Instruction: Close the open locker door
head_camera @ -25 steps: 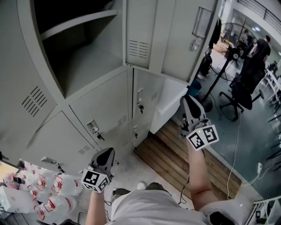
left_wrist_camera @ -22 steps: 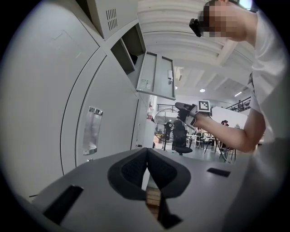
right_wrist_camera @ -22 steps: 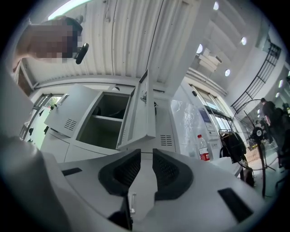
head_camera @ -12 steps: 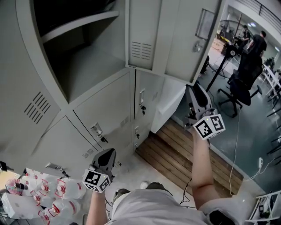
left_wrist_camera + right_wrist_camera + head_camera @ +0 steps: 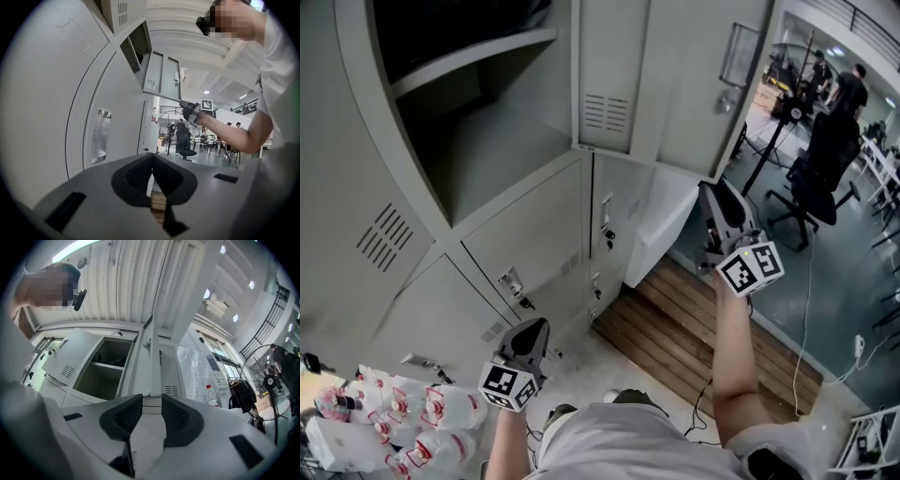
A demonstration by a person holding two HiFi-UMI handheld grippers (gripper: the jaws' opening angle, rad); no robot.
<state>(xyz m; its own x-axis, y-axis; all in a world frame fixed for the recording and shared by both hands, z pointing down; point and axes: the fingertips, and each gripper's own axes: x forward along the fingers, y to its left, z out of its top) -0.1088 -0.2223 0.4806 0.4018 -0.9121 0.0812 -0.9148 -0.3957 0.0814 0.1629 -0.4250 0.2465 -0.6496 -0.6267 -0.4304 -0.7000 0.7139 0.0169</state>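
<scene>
Right tool [image 5: 714,192]: I hold it up high at the bottom edge of the locker door [image 5: 675,84]. In the right gripper view my tool [image 5: 151,401] is narrow, and its two dark, bumpy pads [image 5: 129,416] pinch the door's thin edge [image 5: 151,362].
Left tool [image 5: 534,325]: I hold it low, near the bottom lockers [image 5: 534,234]. In the left gripper view its tips [image 5: 151,157] are pressed together with nothing between them.
Locker door: flat grey metal with a few short slots [image 5: 607,112] cut in it. It swings out from the top row and stands wide open.
Open locker [image 5: 478,141]: a grey metal box, dark inside, with one flat shelf [image 5: 469,52].
Floor: brown wood strips [image 5: 675,328] lie below my right arm.
Bottles [image 5: 422,412]: clear plastic with red on the labels, in a heap at the bottom left.
</scene>
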